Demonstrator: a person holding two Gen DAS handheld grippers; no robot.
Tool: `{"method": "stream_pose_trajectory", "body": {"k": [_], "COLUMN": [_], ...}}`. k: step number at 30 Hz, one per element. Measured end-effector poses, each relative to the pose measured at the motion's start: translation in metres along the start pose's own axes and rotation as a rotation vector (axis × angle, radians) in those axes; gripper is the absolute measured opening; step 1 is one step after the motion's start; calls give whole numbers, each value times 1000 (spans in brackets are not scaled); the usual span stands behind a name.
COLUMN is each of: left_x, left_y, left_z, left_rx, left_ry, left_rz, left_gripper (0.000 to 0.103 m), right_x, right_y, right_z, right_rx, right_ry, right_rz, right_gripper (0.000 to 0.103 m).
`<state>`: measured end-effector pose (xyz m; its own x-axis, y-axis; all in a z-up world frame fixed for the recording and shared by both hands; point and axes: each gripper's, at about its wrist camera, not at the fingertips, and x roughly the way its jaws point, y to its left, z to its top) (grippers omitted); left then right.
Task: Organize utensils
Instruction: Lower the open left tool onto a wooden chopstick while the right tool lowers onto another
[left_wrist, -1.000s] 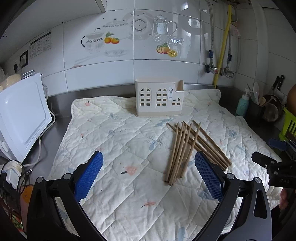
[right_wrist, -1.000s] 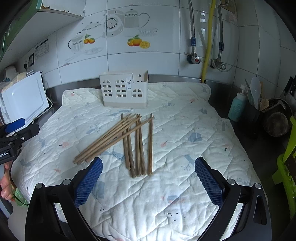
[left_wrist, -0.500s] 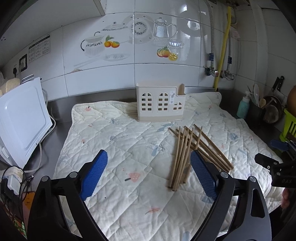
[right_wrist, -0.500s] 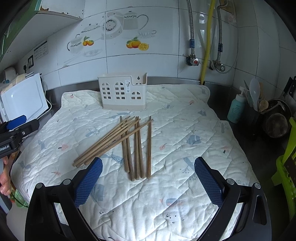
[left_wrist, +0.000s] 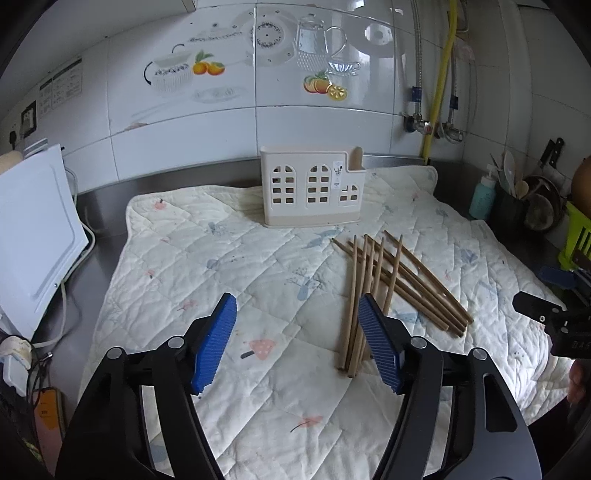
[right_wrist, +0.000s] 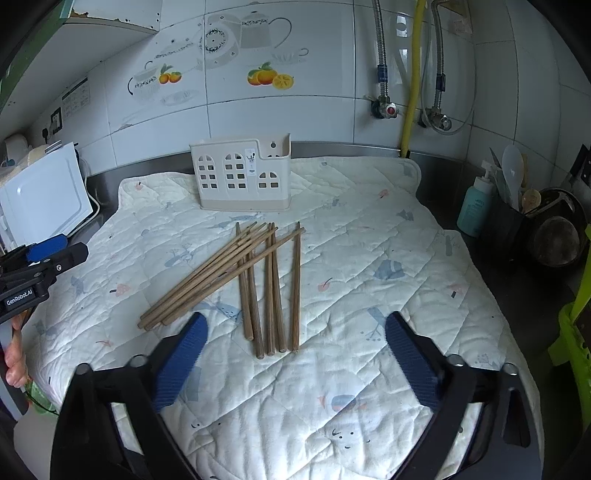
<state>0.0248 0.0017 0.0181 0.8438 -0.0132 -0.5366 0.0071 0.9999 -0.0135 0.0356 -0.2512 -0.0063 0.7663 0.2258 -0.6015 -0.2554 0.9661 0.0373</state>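
We hold the left tongs (left_wrist: 297, 341) low over the near part of the quilted mat (left_wrist: 229, 266), jaws apart with nothing between the blue pads (left_wrist: 216, 345). The right-hand pad of these tongs overlaps the near ends of the chopsticks (left_wrist: 391, 280) in the left wrist view; we cannot tell whether it touches them. The right tongs (right_wrist: 295, 363) hover above the near edge of the mat, jaws spread wide and empty, tilted down toward the chopsticks (right_wrist: 255, 277).

The chopsticks lie flat on the mat in two loose groups that cross at their far ends: one group runs near to far, the other fans out diagonally. In the right wrist view the diagonal group spreads to the left.

Beyond them, at the far edge of the mat, the cream utensil holder (right_wrist: 242, 175) stands upright, well apart from the chopsticks, its windowed front facing us. The mat covers a steel worktop (left_wrist: 99, 225).

At the left stands a white appliance (left_wrist: 33, 236). At the right, a teal bottle (right_wrist: 474, 206) stands beside a dark pot of utensils (right_wrist: 511, 218). A yellow pipe (right_wrist: 413, 74) runs up the tiled wall (right_wrist: 280, 110).
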Motion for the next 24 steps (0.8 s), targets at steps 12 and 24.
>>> {"method": "stream_pose_trajectory", "body": {"k": [12,24], "left_x": [33,91], "left_y": [7,-1], "left_z": [-5,-21], "left_rx": [9,57], "left_ry": [74,210], "left_rz": [-51,-170], "left_gripper": [64,36], "right_x": [22,60], "right_y": [-4,-9], "right_z": [-4,-9], "right_rx": [24,51], "right_ry": [50,118], "right_rz": [9,24], "right_gripper": [79,71]}}
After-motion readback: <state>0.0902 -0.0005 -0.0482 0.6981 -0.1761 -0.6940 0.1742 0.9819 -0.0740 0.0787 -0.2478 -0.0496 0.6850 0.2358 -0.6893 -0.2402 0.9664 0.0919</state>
